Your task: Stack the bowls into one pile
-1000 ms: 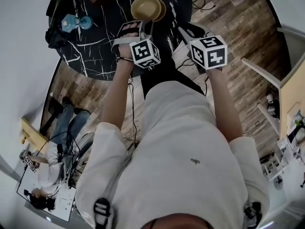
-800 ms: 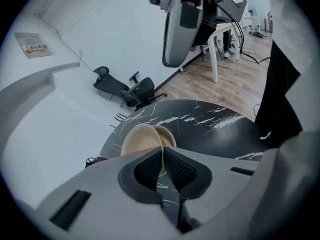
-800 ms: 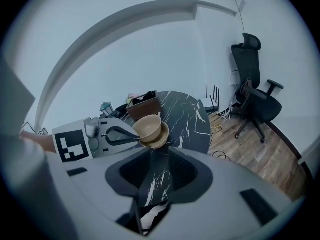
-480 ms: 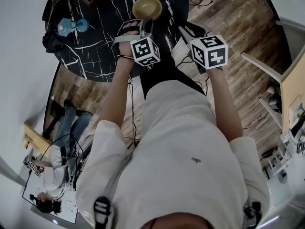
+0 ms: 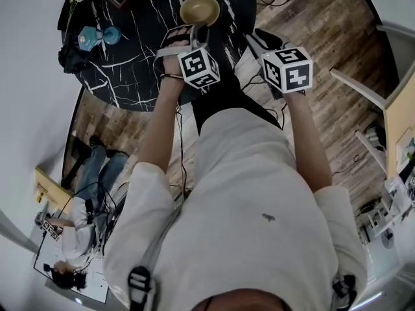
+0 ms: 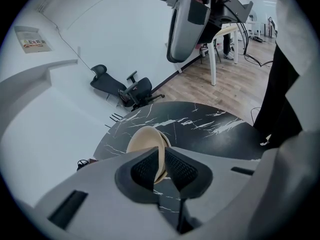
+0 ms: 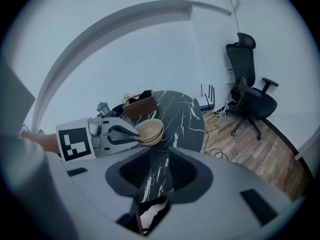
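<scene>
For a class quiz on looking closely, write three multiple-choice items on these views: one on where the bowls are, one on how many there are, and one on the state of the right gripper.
1. Where do the bowls stand?
A) on the wood floor
B) on the black marble table
C) on the office chair

2. How many bowls are there?
A) two
B) three
C) four

3. How is the right gripper?
A) shut on a bowl
B) shut, holding nothing
C) open, nothing between its jaws

Answers:
1 B: the pile rests on the dark, white-veined top.
2 A: the right gripper view shows one tan bowl nested in another.
3 C: its pads stand apart, with only the table showing through the gap.
</scene>
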The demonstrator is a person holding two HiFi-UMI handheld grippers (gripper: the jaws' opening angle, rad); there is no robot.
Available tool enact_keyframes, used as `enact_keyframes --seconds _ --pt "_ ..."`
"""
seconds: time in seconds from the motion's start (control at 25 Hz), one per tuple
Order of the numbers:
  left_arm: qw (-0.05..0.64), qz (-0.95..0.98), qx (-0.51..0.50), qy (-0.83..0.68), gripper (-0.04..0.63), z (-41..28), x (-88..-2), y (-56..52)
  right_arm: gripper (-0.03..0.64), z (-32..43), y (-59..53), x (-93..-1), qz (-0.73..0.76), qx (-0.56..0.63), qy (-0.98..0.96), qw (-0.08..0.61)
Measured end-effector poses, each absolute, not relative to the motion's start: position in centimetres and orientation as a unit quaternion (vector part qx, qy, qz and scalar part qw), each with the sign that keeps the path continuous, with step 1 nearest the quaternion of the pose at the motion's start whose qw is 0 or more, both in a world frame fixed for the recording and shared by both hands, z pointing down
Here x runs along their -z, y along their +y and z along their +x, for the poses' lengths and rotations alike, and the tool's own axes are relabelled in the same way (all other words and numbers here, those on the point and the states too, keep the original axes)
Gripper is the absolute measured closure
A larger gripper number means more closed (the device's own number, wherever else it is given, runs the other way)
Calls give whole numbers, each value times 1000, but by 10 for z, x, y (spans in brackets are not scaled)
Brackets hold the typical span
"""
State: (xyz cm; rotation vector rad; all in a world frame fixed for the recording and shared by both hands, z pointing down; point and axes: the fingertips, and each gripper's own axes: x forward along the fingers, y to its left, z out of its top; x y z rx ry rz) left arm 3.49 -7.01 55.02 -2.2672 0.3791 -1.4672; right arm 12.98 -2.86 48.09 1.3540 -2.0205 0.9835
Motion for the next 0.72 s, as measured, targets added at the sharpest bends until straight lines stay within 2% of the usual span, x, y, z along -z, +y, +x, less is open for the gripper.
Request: enact_keyframes --seconds 0.72 --pt "197 -812 525 163 568 25 -529 -64 503 123 -35 -462 490 -340 -763 250"
